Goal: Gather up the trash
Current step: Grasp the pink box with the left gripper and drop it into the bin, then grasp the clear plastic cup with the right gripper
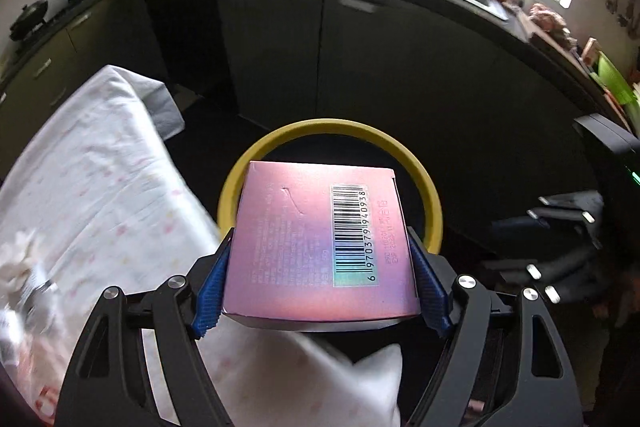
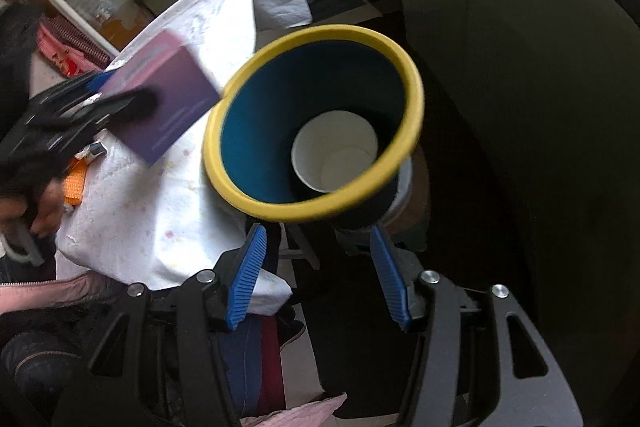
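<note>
My left gripper (image 1: 320,259) is shut on a pink-purple carton (image 1: 316,243) with a barcode and holds it level in front of a round bin with a yellow rim (image 1: 232,187). In the right wrist view the same carton (image 2: 168,99) hangs just left of the bin's yellow rim (image 2: 412,99), held by the left gripper (image 2: 120,91). The bin is blue inside and a white paper cup (image 2: 334,149) lies at its bottom. My right gripper (image 2: 320,267) grips the bin's dark lower body between its blue pads (image 2: 250,275) and tilts it toward the camera.
A table under a white dotted cloth (image 1: 100,195) is at the left, with crumpled white scraps (image 1: 20,263) on it. Dark kitchen cabinets (image 1: 320,59) and a counter with a sink stand behind. The cloth also shows in the right wrist view (image 2: 160,211).
</note>
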Demonstrator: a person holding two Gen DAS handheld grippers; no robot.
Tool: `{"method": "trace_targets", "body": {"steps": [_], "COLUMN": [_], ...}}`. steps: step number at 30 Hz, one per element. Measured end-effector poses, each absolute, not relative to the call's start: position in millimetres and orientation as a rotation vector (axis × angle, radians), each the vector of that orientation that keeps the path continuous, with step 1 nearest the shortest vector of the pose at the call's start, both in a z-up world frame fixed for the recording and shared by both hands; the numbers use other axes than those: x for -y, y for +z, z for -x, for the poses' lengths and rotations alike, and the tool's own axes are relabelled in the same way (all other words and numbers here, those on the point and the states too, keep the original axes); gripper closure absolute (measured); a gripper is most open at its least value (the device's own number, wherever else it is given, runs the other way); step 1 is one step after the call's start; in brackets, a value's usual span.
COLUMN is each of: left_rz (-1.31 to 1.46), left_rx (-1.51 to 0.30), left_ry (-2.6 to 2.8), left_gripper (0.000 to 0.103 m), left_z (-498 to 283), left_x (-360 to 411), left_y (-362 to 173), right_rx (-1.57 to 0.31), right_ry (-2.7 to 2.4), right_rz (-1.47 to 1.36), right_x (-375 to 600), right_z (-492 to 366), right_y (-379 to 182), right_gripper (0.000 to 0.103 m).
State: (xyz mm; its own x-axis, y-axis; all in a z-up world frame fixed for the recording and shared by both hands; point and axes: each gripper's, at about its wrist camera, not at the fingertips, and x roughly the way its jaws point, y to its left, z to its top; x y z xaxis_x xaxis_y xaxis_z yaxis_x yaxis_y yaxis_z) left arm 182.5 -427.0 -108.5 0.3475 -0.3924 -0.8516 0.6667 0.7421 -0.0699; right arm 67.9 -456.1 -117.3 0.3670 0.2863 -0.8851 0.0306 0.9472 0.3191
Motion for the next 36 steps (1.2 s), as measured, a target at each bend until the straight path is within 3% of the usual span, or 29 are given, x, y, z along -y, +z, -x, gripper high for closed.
{"method": "trace_targets", "body": {"steps": [6, 13, 24, 36], "left_rz": [-0.312, -0.253, -0.112, -0.114], "left_rx": [-1.016, -0.932, -0.815, -0.734], "left_ry": [-0.664, -0.667, -0.575, -0.279], "left_gripper": [0.015, 0.008, 0.005, 0.005], "left_z": [-212.4, -195.3, -120.3, -53.1], "left_x": [457.3, 419.0, 262.5, 98.8], "left_y": [-133.4, -98.5, -24.8, -9.9], "right_rx": [-1.194, -1.198, -1.206, -1.143], "right_ry": [0.147, 0.176, 0.256, 0.484], "right_rz": [-0.328, -0.317, -0.201, 0.013], "right_x": [466.3, 454.4, 397.5, 259.3], "right_z": [-63.6, -69.5, -90.9, -132.4], "right_y": [-122.1, -122.8, -111.4, -80.5], "right_gripper": [0.048, 0.048, 0.047, 0.046]}}
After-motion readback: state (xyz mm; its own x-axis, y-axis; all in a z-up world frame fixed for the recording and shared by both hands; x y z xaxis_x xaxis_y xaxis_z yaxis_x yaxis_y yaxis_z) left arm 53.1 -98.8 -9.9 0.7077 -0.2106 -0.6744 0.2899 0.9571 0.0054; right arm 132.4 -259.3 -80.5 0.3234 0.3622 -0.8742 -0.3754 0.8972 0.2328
